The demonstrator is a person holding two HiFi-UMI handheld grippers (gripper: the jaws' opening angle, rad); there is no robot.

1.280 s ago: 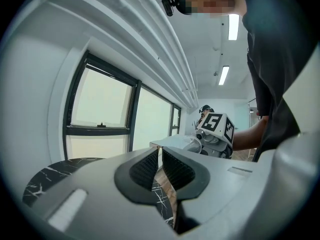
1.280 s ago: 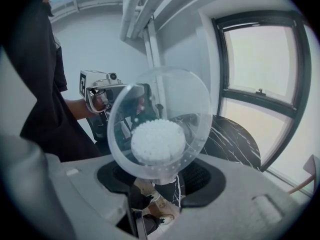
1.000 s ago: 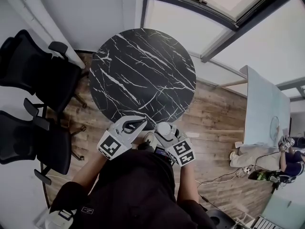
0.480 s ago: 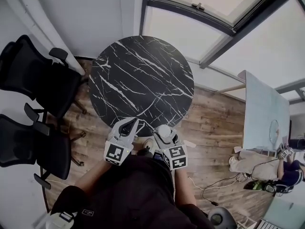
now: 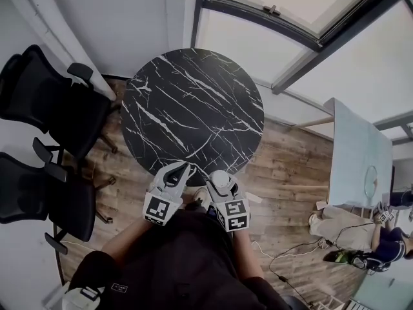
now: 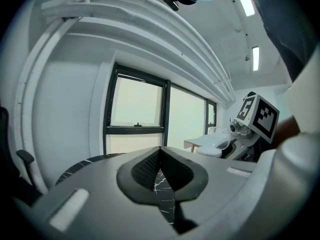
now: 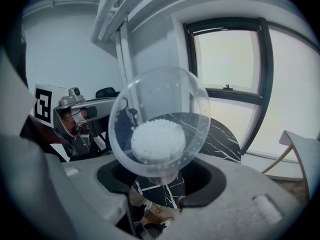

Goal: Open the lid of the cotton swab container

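Note:
The cotton swab container [image 7: 158,134] is a clear round tub with a clear lid and a white bundle of swab tips inside. It sits between the jaws of my right gripper [image 7: 160,176], which is shut on it. In the head view the container [image 5: 220,178] shows white at the tip of the right gripper [image 5: 219,186], just off the near edge of the round black marble table [image 5: 193,102]. My left gripper [image 5: 180,169] is beside it on the left, shut and empty. In the left gripper view its pads [image 6: 150,166] meet, and the container [image 6: 214,146] shows to the right.
Two black office chairs [image 5: 45,102] stand left of the table on the wooden floor [image 5: 290,173]. A pale tabletop [image 5: 358,154] is at the right, with a person [image 5: 381,244] seated low beyond it. Windows [image 5: 277,24] run behind the table.
My left gripper has turned from pointing right to pointing towards the table and has sunk a little. The right gripper still holds the container in about the same place.

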